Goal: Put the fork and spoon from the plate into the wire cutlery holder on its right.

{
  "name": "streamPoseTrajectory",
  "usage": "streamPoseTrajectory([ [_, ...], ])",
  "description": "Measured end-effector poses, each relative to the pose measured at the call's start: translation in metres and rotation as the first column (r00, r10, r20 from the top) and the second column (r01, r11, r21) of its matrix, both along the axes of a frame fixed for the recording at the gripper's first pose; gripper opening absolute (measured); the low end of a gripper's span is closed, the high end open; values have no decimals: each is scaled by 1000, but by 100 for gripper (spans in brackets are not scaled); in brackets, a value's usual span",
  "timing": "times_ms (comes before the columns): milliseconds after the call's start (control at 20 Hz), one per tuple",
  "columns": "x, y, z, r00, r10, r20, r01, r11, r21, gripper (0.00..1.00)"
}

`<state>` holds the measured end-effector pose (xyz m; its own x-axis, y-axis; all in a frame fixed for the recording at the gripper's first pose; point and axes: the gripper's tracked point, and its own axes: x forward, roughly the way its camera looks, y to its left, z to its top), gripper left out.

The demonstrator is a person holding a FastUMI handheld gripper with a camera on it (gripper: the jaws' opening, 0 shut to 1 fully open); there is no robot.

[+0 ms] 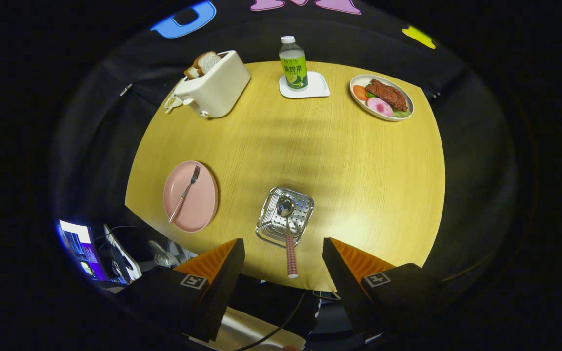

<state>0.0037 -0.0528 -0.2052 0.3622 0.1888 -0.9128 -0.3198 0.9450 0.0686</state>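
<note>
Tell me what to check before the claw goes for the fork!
1. Claw free: ok. Its fingers stand wide apart and hold nothing.
2. Spoon put away: ok. Its bowl lies in the wire holder and its handle sticks out over the rim toward the claw.
3. Fork easy to find: ok. It lies alone on the pink plate, left of the holder.
4. Path to the fork: ok. Only bare table lies between claw and plate.
5. Room in the holder for the fork: ok, space shows beside the spoon.
6. Spoon steady in the holder: cannot tell.
</note>
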Motion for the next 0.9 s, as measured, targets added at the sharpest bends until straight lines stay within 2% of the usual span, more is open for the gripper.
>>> streamPoseTrajectory([
  [250, -6, 25, 31, 986, -28, 164, 19, 998, 60, 100],
  [450, -20, 65, 36, 975, 23, 222, -42, 996, 82, 100],
  [750, -39, 154, 15, 978, 98, 182, -127, 980, 155, 100],
  [900, -41, 193, -9, 985, 93, 147, -121, 974, 194, 100],
])
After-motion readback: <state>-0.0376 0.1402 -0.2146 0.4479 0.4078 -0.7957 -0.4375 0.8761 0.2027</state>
